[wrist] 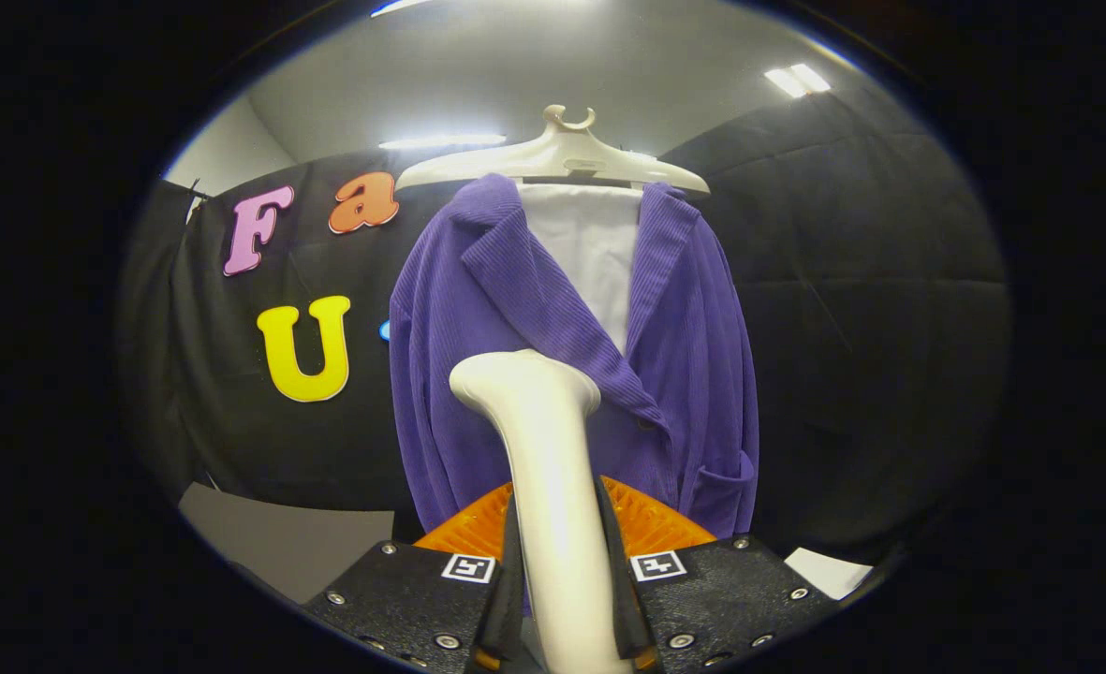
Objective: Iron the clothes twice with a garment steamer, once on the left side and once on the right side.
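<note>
Grip: your gripper (560, 562) has both fingers closed tight on the white steamer (543, 440) handle.
Steamer head: raised just ahead of the fingers, in front of the purple jacket (693, 374), contact unclear.
Jacket: hangs on a pale hanger (562, 154).
Progress: you look mid-task; which sides are done cannot be told.

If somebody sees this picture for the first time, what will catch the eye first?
First the purple jacket, hanging on a white hanger over a white shirt, beyond the fingers. Next the white steamer: the gripper is shut on its handle, and its head rises in front of the jacket's lower middle.
</note>
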`<state>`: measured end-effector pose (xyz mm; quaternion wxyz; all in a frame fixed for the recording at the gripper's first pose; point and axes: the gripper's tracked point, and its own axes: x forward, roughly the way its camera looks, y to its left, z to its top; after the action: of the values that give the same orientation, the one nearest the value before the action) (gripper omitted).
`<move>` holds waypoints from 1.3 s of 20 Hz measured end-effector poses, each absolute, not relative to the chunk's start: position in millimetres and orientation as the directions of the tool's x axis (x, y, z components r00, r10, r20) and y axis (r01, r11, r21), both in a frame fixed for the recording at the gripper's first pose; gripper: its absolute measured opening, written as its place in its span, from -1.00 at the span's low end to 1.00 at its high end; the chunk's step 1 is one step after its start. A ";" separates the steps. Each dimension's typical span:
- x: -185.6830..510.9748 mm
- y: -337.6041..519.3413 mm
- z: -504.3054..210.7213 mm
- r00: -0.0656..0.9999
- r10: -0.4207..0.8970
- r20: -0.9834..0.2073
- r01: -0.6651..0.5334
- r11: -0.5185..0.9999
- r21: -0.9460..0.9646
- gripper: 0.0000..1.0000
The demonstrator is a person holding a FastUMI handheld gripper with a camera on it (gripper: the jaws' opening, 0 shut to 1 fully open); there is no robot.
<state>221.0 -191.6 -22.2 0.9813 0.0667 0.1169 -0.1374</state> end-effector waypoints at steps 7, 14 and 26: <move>208.5 -173.6 -87.6 0.906 -0.243 -0.347 0.280 0.958 0.060 -0.24; 204.4 -168.8 -122.7 0.896 -0.235 -0.376 0.295 0.949 0.110 -0.24; 178.2 -174.4 -197.5 0.870 -0.231 -0.437 0.314 0.940 0.130 -0.23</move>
<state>178.2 -174.4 -197.5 0.9618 0.0987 0.2125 -0.1417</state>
